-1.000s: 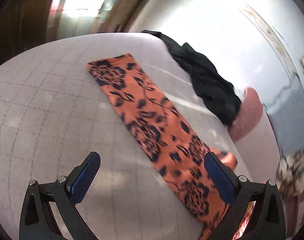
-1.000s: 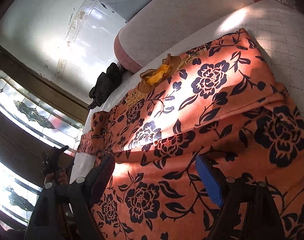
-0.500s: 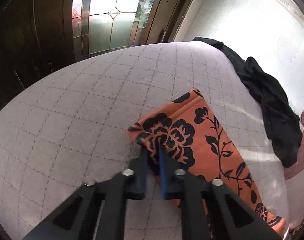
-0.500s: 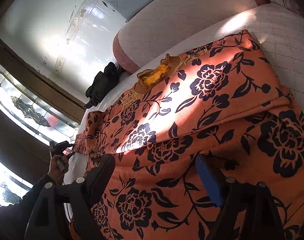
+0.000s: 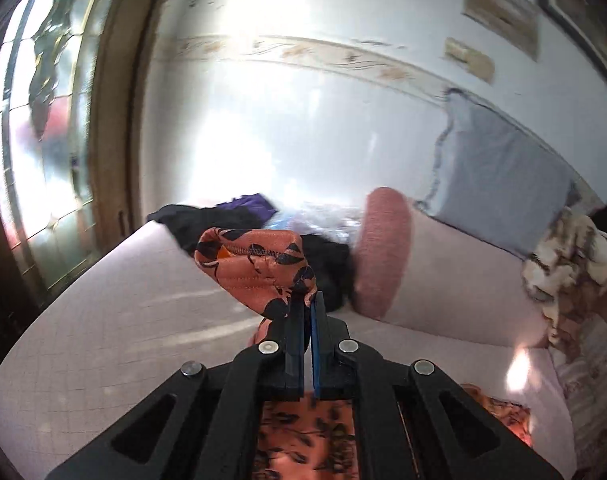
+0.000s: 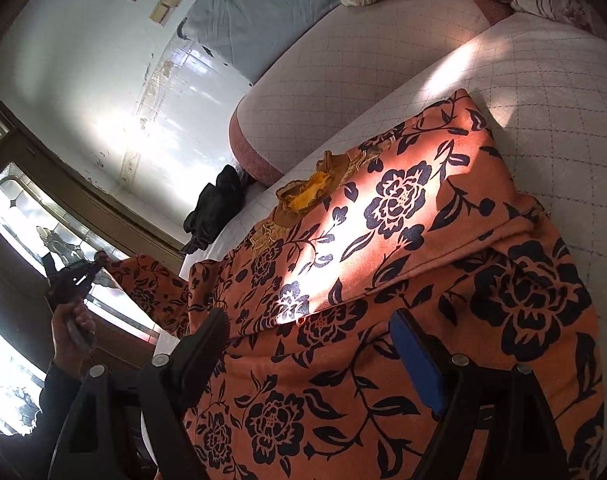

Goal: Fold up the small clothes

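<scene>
An orange garment with black flowers (image 6: pixel 403 240) lies on the quilted couch seat (image 6: pixel 543 92). My left gripper (image 5: pixel 307 300) is shut on the garment's narrow end (image 5: pixel 259 268) and holds it lifted above the seat; it also shows at far left in the right wrist view (image 6: pixel 97 266). My right gripper (image 6: pixel 311 336) is open, its fingers low over the garment's wide body, with nothing between them.
A dark garment (image 5: pixel 323 264) lies bunched at the seat's far end by a pink armrest (image 5: pixel 379 248). A grey pillow (image 5: pixel 499 196) and a patterned blanket (image 5: pixel 563 264) sit on the backrest. A stained-glass door (image 5: pixel 35 120) stands at left.
My left gripper closed on the garment's narrow end and has lifted it off the seat, tilting up toward the wall. My right gripper has stayed open over the garment.
</scene>
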Demonstrator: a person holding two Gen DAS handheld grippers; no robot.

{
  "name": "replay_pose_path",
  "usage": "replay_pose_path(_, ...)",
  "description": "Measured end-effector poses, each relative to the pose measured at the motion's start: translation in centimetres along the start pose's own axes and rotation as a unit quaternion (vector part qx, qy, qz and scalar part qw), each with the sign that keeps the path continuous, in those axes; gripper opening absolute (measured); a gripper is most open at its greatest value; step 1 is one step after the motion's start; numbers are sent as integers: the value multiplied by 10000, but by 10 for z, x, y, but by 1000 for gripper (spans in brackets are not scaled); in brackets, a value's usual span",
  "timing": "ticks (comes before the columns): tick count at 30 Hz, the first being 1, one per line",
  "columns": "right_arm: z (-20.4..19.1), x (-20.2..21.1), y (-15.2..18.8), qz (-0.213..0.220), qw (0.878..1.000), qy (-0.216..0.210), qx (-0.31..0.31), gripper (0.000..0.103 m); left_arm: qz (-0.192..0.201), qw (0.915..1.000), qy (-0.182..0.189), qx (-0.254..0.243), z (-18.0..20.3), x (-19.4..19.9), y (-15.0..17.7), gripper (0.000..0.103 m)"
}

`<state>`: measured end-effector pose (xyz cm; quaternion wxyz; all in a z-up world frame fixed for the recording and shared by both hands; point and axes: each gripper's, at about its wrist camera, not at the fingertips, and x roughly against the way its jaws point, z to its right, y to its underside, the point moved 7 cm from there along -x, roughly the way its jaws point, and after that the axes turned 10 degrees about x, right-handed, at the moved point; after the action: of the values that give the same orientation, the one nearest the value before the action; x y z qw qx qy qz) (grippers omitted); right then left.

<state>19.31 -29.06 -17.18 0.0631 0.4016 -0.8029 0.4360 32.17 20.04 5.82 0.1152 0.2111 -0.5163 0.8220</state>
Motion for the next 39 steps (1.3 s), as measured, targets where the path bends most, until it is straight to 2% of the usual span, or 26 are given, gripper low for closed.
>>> replay_pose_path(3, 4, 13, -6, 197, 9997, -34, -103, 85, -220, 9960, 781, -364, 99, 9, 32, 2)
replay_pose_path(6, 10, 23, -11, 349, 9990, -67, -274, 85, -627, 9866, 1339, -682, 186, 10, 85, 2)
replay_pose_path(9, 15, 30, -15, 445, 9980, -133, -424, 85, -1120, 9761, 1606, -942, 244, -8, 150, 2)
replay_pose_path(11, 17, 35, -17, 502, 9974, -166, -483, 85, -1499, 9683, 1604, -1191, 267, -27, 200, 3)
replay_pose_path(13, 18, 37, -21, 557, 9967, -190, -555, 85, -2106, 9509, 1510, -1691, 278, -47, 261, 17)
replay_pose_path(15, 20, 39, -22, 571, 9962, -209, -620, 85, -2722, 9343, 1065, -2042, 265, -64, 310, 35)
replay_pose_path(16, 22, 39, -22, 573, 9961, -188, -651, 85, -2857, 9304, 896, -2116, 253, -66, 321, 35)
replay_pose_path(18, 24, 39, -22, 558, 9957, -190, -717, 86, -2705, 9377, 824, -2020, 224, -56, 313, 38)
replay_pose_path(20, 26, 39, -21, 548, 9954, -190, -757, 86, -2455, 9489, 863, -1783, 196, -39, 290, 55)
replay_pose_path(21, 25, 37, -21, 530, 9958, -158, -733, 86, -2252, 9565, 850, -1647, 179, -30, 277, 67)
replay_pose_path(22, 25, 36, -20, 500, 9962, -125, -700, 86, -2028, 9636, 767, -1564, 161, -20, 264, 73)
replay_pose_path(24, 25, 34, -19, 415, 9972, -10, -628, 86, -1710, 9723, 504, -1512, 120, -7, 242, 74)
replay_pose_path(26, 26, 32, -20, 331, 9969, 150, -695, 86, -1580, 9769, 209, -1424, 78, -6, 230, 74)
replay_pose_path(30, 30, 10, -39, 24, 9967, 477, -662, 86, -1690, 9816, -358, -809, 0, -21, 225, 74)
replay_pose_path(33, 50, -16, -52, -167, 9910, 782, -1074, 85, -1747, 9831, -426, -349, -28, -33, 228, 74)
replay_pose_path(36, 69, -35, -53, -397, 9824, 1216, -1360, 82, -1843, 9822, -307, -179, -35, -42, 238, 74)
replay_pose_path(38, 74, -44, -53, -524, 9793, 1409, -1354, 71, -1935, 9805, -315, -134, -40, -50, 244, 74)
replay_pose_path(39, 76, -49, -54, -616, 9786, 1451, -1321, 41, -1977, 9797, -331, -87, -43, -53, 247, 74)
